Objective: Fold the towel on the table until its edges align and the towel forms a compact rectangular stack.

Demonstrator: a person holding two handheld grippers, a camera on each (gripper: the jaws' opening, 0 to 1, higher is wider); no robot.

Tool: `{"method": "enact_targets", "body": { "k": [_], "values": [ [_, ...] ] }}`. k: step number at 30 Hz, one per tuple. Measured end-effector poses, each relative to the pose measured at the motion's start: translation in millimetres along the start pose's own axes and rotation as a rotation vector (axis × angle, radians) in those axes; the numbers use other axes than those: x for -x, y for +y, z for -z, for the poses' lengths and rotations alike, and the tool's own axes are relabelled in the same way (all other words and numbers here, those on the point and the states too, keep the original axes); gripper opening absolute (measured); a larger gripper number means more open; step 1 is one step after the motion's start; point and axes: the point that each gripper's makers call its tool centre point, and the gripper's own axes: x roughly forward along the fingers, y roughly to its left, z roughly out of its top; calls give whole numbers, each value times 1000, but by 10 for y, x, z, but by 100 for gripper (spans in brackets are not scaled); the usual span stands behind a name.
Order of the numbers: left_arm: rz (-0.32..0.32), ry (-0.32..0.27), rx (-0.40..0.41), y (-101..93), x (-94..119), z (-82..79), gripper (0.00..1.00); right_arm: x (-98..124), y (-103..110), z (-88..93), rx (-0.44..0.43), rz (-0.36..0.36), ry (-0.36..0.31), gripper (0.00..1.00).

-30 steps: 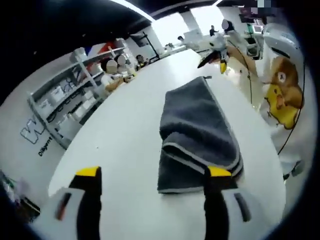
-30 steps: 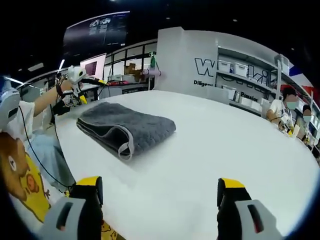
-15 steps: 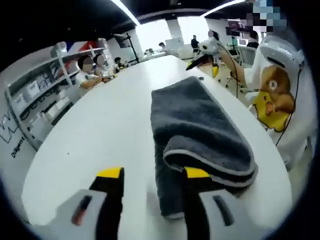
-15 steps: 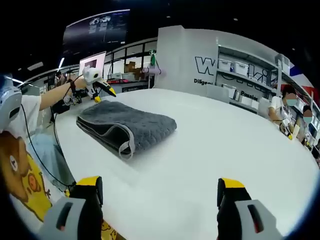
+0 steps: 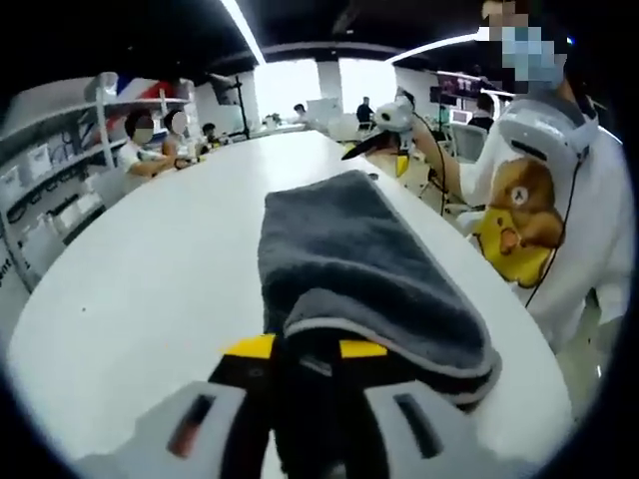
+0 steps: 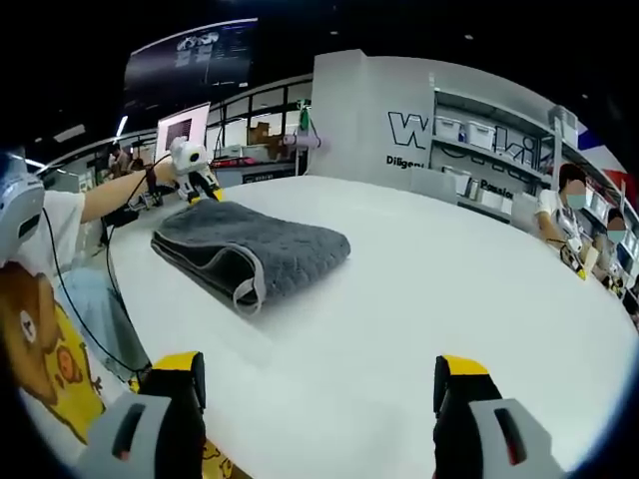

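Observation:
A dark grey towel (image 5: 349, 259) lies folded on the white table (image 5: 150, 259), its grey-trimmed folded edge nearest me. My left gripper (image 5: 306, 351) is shut on that near edge, with fabric pinched between its yellow-tipped jaws. In the right gripper view the same towel (image 6: 260, 244) sits to the left on the table (image 6: 429, 289). My right gripper (image 6: 319, 371) stands open well short of it, nothing between its jaws. Another white gripper (image 5: 384, 125), held in a person's hand, hovers at the towel's far end. It shows in the right gripper view too, as the white gripper (image 6: 192, 165).
A person in a white shirt with a bear print (image 5: 529, 210) stands close along the table's edge beside the towel. Several seated people (image 5: 150, 135) and shelving (image 6: 499, 140) line the far side. The table edge (image 6: 130, 329) drops off near my right gripper.
My left gripper has moved in on the towel and its jaws have shut on the near edge. The other held gripper has come down to the towel's far corner. My right gripper has stayed still.

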Motion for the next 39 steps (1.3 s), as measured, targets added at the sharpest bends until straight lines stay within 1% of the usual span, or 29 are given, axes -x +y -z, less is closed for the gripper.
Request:
{"method": "enact_targets", "body": {
  "k": [1,3,4,9,12,14,17,20,21,22,23,25,27,29,30,32,33,34,37,39],
  "values": [
    [1,-4,1,-2,0,-4,16,2,-3,5,-1,1,1,99],
    [-25,1,7,23,19,-3,8,8,-7,13,-2,2,0,99],
    [-30,1,9,23,41,-11,5,13,-8,15,-4,2,-2,99],
    [-68,-14,6,22,162,-88,4,45,-9,33,-3,2,-5,99],
    [-104,1,2,23,246,-115,4,69,-12,25,-4,4,-13,99],
    [-117,6,-3,13,299,-134,4,82,-6,18,-4,3,-18,99],
    [-164,26,-17,17,440,-179,4,106,17,10,0,-2,-27,99],
    [-190,35,-25,-14,543,-257,4,125,29,15,4,-5,-29,99],
    [-211,63,-29,-13,601,-264,4,135,29,15,5,-4,-31,99],
    [-231,105,-38,-12,648,-239,4,140,28,15,4,-4,-33,99],
    [-244,126,-42,-10,675,-232,4,147,30,13,3,-5,-36,99],
    [-289,179,-24,-20,755,-206,4,163,33,8,3,-4,-43,99],
    [-333,208,-5,-15,820,-179,4,174,45,5,6,-8,-48,99],
    [-392,262,3,19,897,-91,4,181,58,6,9,-13,-51,99],
    [-407,277,15,18,916,-43,4,184,60,8,10,-15,-51,99],
    [-431,283,53,31,937,51,4,191,60,13,11,-16,-52,99],
    [-449,289,73,55,951,127,4,197,59,13,11,-17,-54,99],
    [-458,284,95,63,944,176,4,201,59,13,12,-18,-56,99],
    [-466,276,103,85,887,283,5,209,53,18,13,-18,-57,99],
    [-472,267,121,108,831,362,5,217,50,25,13,-17,-57,99]
  ]
}}
